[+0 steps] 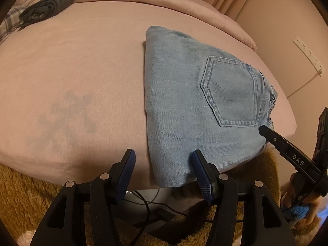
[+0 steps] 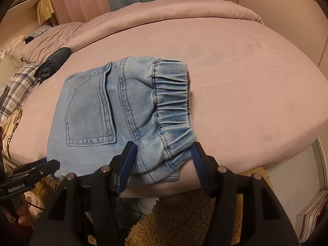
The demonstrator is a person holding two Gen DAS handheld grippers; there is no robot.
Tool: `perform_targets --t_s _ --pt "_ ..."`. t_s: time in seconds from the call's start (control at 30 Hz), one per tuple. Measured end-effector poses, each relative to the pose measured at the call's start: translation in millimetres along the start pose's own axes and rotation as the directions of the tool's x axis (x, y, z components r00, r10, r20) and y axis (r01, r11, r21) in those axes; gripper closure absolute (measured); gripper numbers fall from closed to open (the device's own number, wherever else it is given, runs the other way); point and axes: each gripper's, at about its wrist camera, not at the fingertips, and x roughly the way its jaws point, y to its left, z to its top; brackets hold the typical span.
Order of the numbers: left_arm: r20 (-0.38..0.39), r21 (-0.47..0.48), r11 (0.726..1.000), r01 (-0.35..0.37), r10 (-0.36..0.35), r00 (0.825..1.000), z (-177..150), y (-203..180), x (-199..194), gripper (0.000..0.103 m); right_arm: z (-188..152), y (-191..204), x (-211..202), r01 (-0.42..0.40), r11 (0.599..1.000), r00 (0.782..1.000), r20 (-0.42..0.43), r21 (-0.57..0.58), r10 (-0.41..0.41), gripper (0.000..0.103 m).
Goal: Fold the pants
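Light-blue denim pants [image 2: 123, 110] lie folded into a compact bundle near the bed's [image 2: 246, 65] front edge; both the left hand-held gripper [image 1: 164, 170] and right hand-held gripper [image 2: 164, 162] stand apart, clamping nothing; folding looks essentially finished

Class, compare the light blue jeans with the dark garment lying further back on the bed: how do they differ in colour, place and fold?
The light blue jeans are pale denim; the dark garment is charcoal grey. The jeans lie at the near edge of the bed, by both grippers; the dark garment lies far back near a plaid pillow. The jeans are folded flat, back pocket up; the dark garment is a tight bundle. Both rest on the pink cover.
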Motion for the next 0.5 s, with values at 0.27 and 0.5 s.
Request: perform_targets --t_s 0.27,0.5 --pt "-0.041 -0.033 0.998 0.052 -0.053 0.998 16 8 -11 0.043 2 -7 -3 -0.029 1.0 0.999 -0.014 0.004 0.029 0.043" --pt "0.071 0.025 0.999 0.044 -0.046 0.996 38 7 -33 0.03 9 -21 -18 -0.114 0.993 0.993 0.034 0.017 0.113 0.029"
